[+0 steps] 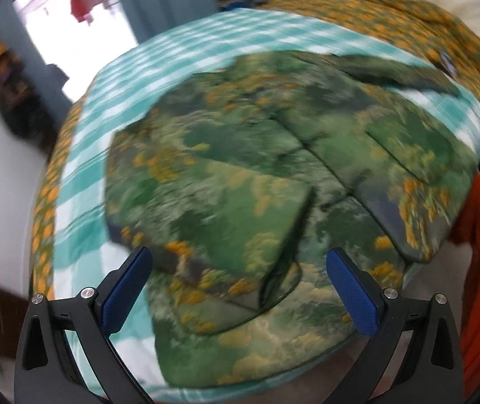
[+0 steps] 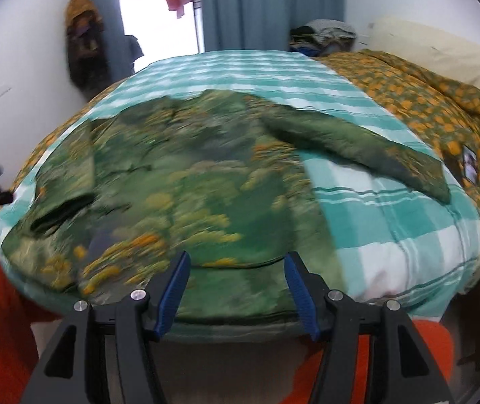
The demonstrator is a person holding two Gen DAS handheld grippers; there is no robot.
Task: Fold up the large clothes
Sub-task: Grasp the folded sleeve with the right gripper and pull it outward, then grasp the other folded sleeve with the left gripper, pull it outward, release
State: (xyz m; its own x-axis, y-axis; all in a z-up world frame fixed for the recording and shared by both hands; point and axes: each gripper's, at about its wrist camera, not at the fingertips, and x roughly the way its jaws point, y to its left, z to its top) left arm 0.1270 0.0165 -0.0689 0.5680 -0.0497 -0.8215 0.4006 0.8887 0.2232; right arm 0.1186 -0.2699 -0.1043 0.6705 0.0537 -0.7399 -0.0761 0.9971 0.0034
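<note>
Both grippers, left (image 1: 238,289) and right (image 2: 236,291), gape empty above the shirt (image 1: 240,175) at the bed's (image 2: 391,222) near edge; next, pinch its hem to fold.

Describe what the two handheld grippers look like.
The left gripper and the right gripper look alike: black angular plastic arms with triangular cutouts, silver round screw heads at the joints, and flat, textured blue pads lining the fingers. No cables or markings show.
</note>
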